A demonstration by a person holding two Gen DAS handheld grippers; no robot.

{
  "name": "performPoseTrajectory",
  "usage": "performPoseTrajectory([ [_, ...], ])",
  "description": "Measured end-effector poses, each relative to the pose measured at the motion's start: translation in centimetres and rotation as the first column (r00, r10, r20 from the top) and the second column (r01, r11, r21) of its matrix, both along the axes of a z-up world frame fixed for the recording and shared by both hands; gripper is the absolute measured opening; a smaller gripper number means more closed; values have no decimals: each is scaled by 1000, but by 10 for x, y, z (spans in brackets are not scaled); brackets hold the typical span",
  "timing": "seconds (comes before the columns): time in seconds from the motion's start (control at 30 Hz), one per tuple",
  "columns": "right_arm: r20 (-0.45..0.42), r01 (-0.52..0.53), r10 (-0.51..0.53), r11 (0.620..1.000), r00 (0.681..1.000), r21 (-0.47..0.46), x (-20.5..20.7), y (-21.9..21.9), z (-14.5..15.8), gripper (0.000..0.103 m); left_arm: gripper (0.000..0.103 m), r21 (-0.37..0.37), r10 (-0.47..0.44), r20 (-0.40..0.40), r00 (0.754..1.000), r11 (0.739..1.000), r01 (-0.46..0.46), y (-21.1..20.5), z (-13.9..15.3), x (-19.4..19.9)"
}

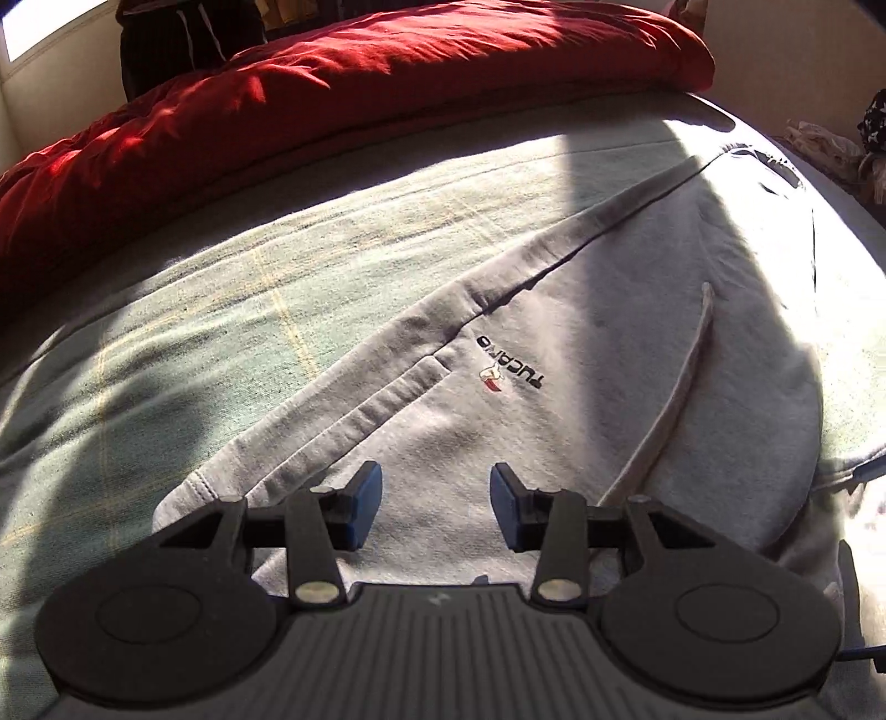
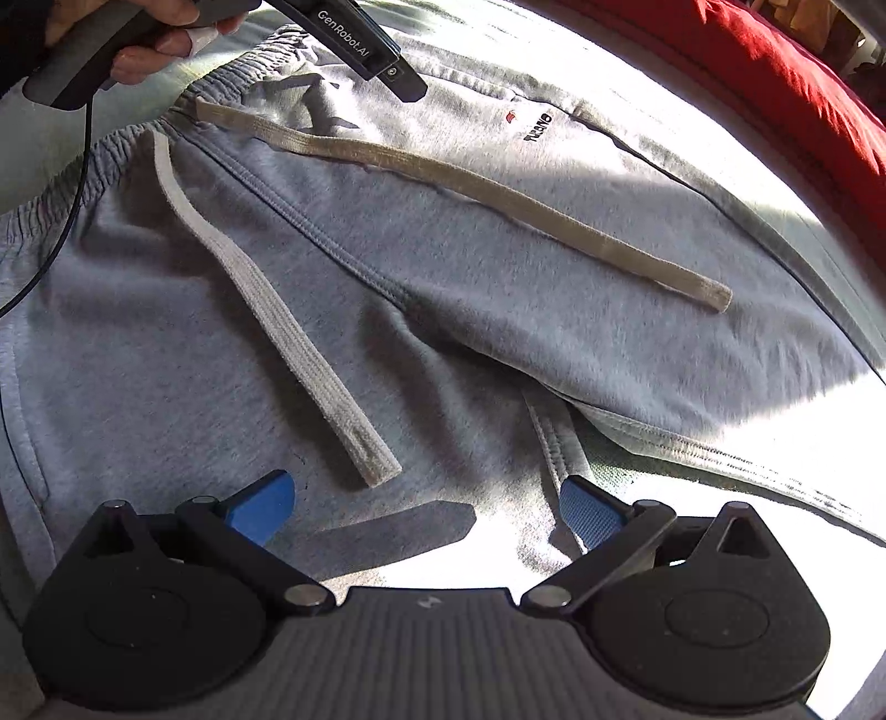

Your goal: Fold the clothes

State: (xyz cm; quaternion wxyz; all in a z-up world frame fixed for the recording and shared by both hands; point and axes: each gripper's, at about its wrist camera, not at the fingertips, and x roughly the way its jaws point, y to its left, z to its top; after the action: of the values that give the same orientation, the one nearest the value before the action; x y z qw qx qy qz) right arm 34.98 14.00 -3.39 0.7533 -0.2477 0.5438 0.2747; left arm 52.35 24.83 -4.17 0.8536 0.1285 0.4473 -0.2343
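Two grippers w/ jaws apart, left gripper (image 1: 436, 512) & right gripper (image 2: 427, 512) over grey shorts (image 2: 443, 266), nothing held.

"TUCANO" stands in black print on the grey shorts (image 1: 509, 376); "GenRobot.AI" on the left gripper (image 2: 354, 41) body.

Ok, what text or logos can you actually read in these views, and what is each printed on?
"TUCANO", upside down beside a small red bird logo, on the grey sweatpants; blurred in the right wrist view.
"GenRobot.AI" on the left tool, its handle seen in the right wrist view.
No other text is readable.
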Motion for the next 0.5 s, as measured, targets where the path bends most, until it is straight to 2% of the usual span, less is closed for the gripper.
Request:
performPoseTrajectory([
  [0.2,-11,108,-108,992,994,58,-7,-20,7,103,41,-58,-125,15,992,990,126,-62,-10,32],
  [0.33,0,178,-179,980,984,93,-9,-37,11,103,41,-59,-84,9,996,995,85,-76,-24,56],
  [0.37,8,200,-202,974,979,102,-8,-42,12,103,48,-59,-74,7,997,995,74,-80,-27,63],
  [0.4,18,224,-228,968,974,112,-8,-46,14,103,50,-60,-64,6,998,996,64,-84,-31,69],
  [0.5,21,329,-339,927,941,180,-7,-67,18,103,48,-69,-25,-13,1000,997,24,-92,-38,87],
])
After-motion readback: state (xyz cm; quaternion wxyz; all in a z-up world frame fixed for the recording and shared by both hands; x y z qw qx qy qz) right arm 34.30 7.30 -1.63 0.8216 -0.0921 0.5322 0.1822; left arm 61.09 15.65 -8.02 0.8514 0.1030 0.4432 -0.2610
